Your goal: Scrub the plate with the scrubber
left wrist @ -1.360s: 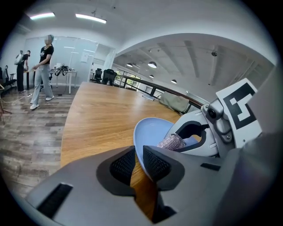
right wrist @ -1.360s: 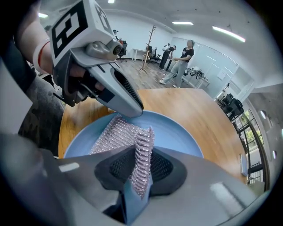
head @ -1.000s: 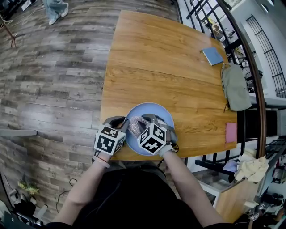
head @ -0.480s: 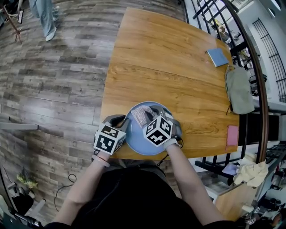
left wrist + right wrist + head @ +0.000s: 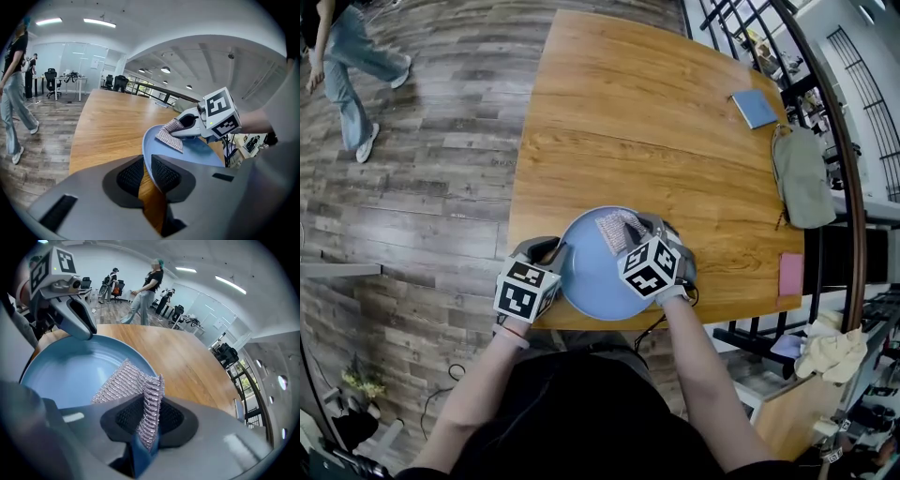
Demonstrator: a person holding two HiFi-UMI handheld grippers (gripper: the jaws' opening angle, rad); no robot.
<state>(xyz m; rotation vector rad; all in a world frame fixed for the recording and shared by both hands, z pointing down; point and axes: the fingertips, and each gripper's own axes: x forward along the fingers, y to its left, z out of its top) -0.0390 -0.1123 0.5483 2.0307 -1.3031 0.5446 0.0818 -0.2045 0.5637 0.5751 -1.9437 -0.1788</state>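
- Bright, even indoor light. Ceiling strip lights [image 5: 98, 22] read as white bars in the left gripper view.
- Table [image 5: 656, 141] wears a soft pale sheen; no hard glare, shadows faint.
- Plate [image 5: 61, 371] evenly lit, smooth gradient, no hotspots.
- Head view sharp mid-frame; floorboards [image 5: 422, 187] bow toward the edges.
- Both gripper views strongly fisheye, corners black.
- Scrubber [image 5: 131, 380] crisp; grey housing [image 5: 225, 446] nearest the lens soft, out of focus.

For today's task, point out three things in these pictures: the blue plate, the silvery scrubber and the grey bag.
plate [image 5: 591, 277]: head view, on its bare blue middle.
scrubber [image 5: 123, 382]: right gripper view, on the mesh flap lying over the plate.
grey bag [image 5: 802, 178]: head view, on the middle of its body.
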